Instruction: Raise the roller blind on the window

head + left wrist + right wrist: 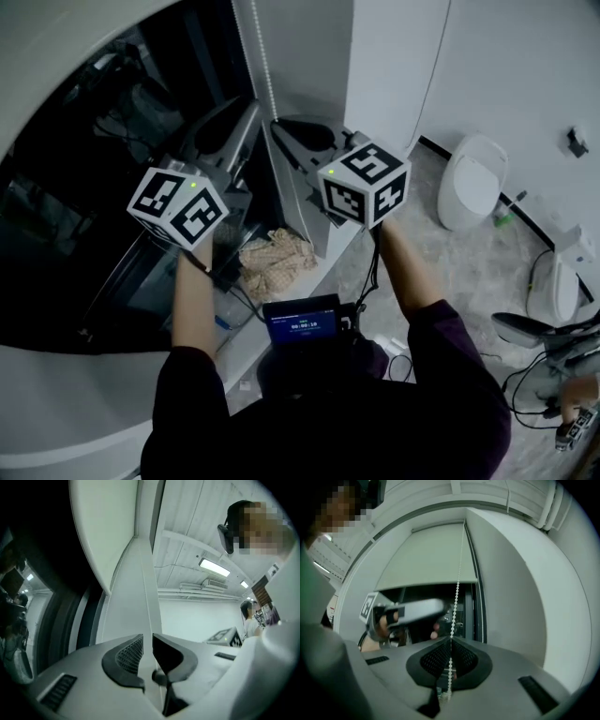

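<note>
Our right tool (450, 641) is clamped on the bead chain (457, 588), which runs straight up from it beside the roller blind (426, 555), half lowered ahead. We should pull steadily along the chain, with no sideways tug. Our left tool (146, 641), jaws narrowly parted and empty, sits just left, likely to regrip higher. The wall (511, 597) crowds the right; open room lies below.

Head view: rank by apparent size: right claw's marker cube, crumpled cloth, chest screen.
1. The marker cube on the right claw, though it is nearest the camera, which inflates it.
2-3. The crumpled cloth and chest screen look alike; not ranking them.
</note>
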`<state>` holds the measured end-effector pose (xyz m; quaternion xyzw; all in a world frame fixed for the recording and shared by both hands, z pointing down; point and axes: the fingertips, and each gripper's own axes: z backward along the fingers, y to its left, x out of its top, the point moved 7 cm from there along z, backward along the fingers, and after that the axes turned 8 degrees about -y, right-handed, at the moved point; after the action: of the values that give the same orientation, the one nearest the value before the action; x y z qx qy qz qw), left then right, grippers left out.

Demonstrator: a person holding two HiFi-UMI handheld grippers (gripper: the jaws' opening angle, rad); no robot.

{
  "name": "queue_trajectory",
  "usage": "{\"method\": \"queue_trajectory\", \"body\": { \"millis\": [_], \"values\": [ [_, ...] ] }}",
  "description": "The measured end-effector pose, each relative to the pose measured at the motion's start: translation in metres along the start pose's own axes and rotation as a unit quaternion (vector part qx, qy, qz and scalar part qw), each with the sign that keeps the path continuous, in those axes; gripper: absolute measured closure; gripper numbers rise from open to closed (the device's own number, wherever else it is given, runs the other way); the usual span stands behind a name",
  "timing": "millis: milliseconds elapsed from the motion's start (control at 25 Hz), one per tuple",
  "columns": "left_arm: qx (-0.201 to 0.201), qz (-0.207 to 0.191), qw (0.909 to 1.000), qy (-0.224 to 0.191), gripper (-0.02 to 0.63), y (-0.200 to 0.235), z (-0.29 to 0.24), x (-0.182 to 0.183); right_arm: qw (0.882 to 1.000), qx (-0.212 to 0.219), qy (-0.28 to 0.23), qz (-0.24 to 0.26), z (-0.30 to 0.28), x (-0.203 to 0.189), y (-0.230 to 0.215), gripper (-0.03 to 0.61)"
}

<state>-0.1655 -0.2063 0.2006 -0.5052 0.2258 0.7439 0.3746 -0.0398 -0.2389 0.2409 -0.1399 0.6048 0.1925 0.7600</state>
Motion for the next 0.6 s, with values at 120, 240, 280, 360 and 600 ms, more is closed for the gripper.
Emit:
{"method": "queue_trajectory", "body": {
  "millis": [120,240,280,360,600],
  "values": [
    [-0.010,-0.010,0.9999,0.002,0.554,-0.004,-0.021,0.010,0.999,0.009,0.031,-0.022,0.006,-0.033,0.003,0.569],
    [-0.012,-0.020,0.9997,0.005,0.535,-0.009,-0.046,0.016,0.997,0.019,0.057,-0.047,0.020,-0.056,0.001,0.569],
    [-0.012,-0.023,0.9997,0.004,0.535,-0.010,-0.049,0.018,0.996,0.021,0.063,-0.052,0.024,-0.064,0.003,0.569],
    [-0.013,-0.030,0.9995,-0.002,0.535,-0.007,-0.046,0.027,0.996,0.020,0.069,-0.057,0.025,-0.082,0.013,0.569],
    [-0.010,-0.049,0.9986,-0.015,0.589,0.001,-0.033,0.043,0.996,0.011,0.073,-0.058,0.021,-0.103,0.026,0.569]
  ]
}}
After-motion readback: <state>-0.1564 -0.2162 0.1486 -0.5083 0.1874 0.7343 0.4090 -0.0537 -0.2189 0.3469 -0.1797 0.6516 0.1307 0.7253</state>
